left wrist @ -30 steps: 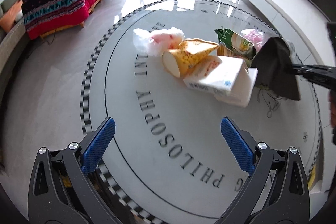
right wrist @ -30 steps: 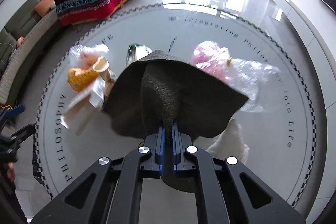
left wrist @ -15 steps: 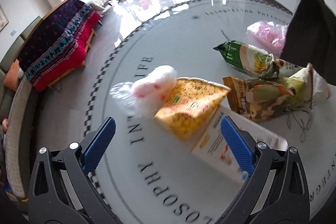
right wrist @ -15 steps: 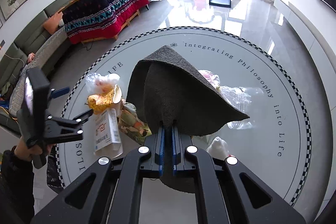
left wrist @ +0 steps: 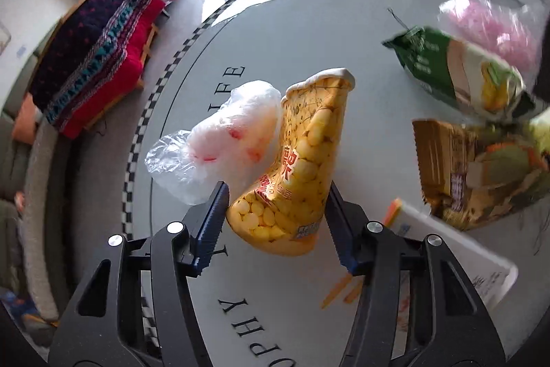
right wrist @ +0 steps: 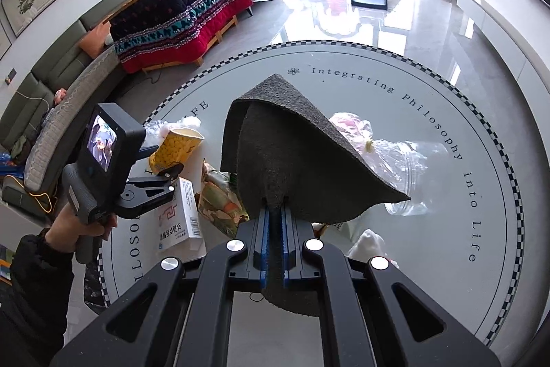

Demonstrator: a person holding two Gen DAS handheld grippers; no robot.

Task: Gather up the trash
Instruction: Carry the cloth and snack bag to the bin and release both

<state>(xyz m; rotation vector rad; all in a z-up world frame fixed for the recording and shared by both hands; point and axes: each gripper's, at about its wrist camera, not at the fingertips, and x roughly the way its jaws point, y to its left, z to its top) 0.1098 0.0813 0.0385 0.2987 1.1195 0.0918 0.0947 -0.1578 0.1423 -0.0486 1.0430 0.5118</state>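
Note:
My left gripper (left wrist: 276, 212) is shut on the base of a crushed yellow paper cup (left wrist: 297, 167) and holds it over the round grey table (left wrist: 261, 33). A clear plastic bag with red specks (left wrist: 223, 140) sits against the cup's left side. My right gripper (right wrist: 274, 229) is shut on a folded dark grey cloth (right wrist: 292, 153) and holds it above the table. In the right wrist view the left gripper (right wrist: 168, 176) and the yellow cup (right wrist: 175, 147) show at the left.
A green snack bag (left wrist: 457, 71), a brown snack bag (left wrist: 481, 167), a pink-filled plastic bag (left wrist: 491, 26) and a white box (left wrist: 453, 257) lie on the table at the right. A sofa with a red and dark blanket (right wrist: 178, 19) stands beyond the table.
My left gripper moved in toward the trash pile and closed on the yellow cup. My right gripper rose and drew back a little, still holding the cloth.

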